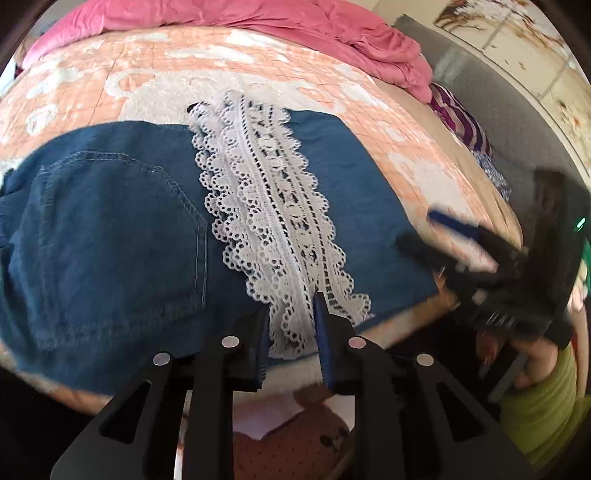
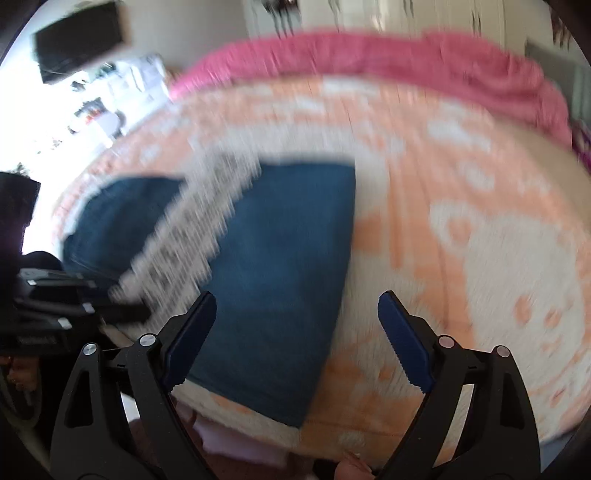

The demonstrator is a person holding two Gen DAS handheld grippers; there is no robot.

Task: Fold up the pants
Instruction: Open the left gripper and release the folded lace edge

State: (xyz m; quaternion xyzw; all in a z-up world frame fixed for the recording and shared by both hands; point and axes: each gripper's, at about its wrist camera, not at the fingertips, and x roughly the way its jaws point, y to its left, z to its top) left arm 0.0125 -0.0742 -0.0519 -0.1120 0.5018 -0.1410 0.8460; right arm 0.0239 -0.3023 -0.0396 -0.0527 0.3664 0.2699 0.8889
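Two grippers are being held over the near edge of the bed. The left gripper (image 1: 291,332) is being kept with its jaws only a narrow gap apart, and the lower end of the white lace trim (image 1: 273,221) is lying between the blue pads; whether the lace is actually being pinched cannot be told. The right gripper (image 2: 297,339) is being held with its jaws spread wide, nothing between them, above the near end of the denim.

The pants (image 1: 110,229), blue denim with a stitched back pocket (image 1: 122,225) at 9 o'clock of the left gripper, are lying flat on the peach and white blanket (image 1: 147,70), already doubled so that the lace band is running from 6 toward 12 o'clock across them. In the right wrist view the plain denim panel (image 2: 280,266) is reaching from 12 down to 6 o'clock, its edge close to the bed's front rim. A pink quilt (image 1: 295,26) is bunched at 12 o'clock.

The denim is judged to be fairly heavy, limp and non-slippery, likely creasing cleanly. The lace is judged light, open-worked and easily snagged, so hold is better taken on the denim edges beside it, both layers being gathered at the near corners.
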